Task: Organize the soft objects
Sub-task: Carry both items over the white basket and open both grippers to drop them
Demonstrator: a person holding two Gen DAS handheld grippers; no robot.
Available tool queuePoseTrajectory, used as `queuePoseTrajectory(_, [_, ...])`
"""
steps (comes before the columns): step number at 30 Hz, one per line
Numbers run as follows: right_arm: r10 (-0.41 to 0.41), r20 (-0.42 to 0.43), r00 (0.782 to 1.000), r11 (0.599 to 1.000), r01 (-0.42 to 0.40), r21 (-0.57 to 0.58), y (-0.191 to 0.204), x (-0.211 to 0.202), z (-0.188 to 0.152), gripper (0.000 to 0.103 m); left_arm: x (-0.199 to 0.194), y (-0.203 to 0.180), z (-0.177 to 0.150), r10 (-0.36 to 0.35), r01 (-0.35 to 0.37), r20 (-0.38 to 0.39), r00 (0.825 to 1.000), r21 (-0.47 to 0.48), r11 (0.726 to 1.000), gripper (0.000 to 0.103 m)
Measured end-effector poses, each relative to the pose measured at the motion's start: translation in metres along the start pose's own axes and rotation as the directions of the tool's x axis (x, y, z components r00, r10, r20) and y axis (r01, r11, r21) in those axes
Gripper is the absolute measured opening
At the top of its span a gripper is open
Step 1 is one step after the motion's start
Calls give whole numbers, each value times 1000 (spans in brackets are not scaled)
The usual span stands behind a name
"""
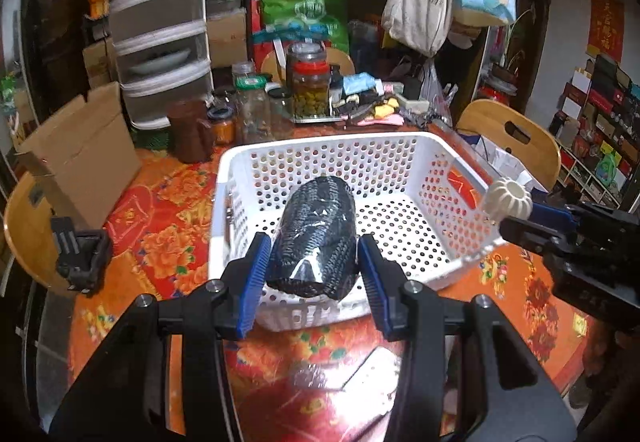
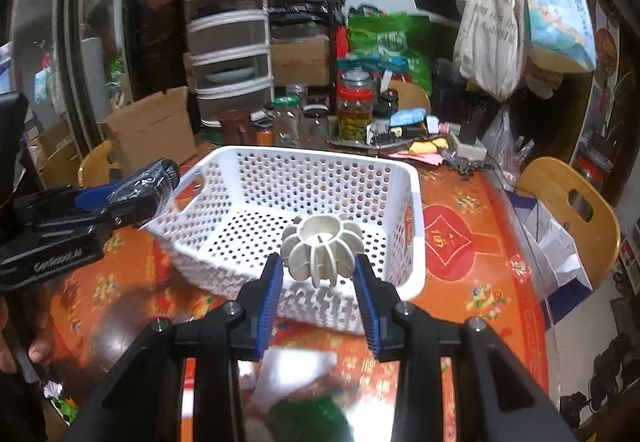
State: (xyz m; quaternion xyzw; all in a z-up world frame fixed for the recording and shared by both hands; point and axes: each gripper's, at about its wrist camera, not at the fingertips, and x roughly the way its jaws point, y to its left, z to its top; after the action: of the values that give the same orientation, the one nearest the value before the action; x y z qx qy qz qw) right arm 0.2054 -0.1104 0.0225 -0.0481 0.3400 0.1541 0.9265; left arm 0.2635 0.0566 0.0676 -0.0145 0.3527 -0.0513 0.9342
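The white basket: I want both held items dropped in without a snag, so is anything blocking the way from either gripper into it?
Nothing visible blocks it. The white basket is open-topped and looks empty. The left gripper holds the dark wrapped roll over its near rim; the right gripper holds the white ribbed ball over its near edge.

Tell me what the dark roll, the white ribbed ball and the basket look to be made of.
Dark roll: knitted or woven black fabric in clear film, judging by the ribbed weave and the glare. White ribbed ball: matte, off-white, slotted segments; probably soft rubber or foam, though plastic is possible. Basket: glossy white moulded plastic, with regular punched holes.
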Motion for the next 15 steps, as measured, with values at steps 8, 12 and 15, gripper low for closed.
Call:
queuePoseTrajectory(8, [-65, -182, 981, 998, 64, -10, -13, 81, 27, 35, 102, 5, 29, 10, -17, -223, 975, -29, 999, 43])
queuePoseTrajectory(12, [-68, -265, 962, 998, 69, -6, -17, 114, 30, 35, 134, 5, 25, 10, -18, -292, 956, -26, 999, 43])
queuePoseTrajectory(15, [-66, -310, 948, 998, 69, -2, -17, 131, 31, 35, 149, 1, 26, 13, -19, -325, 946, -16, 1000, 43])
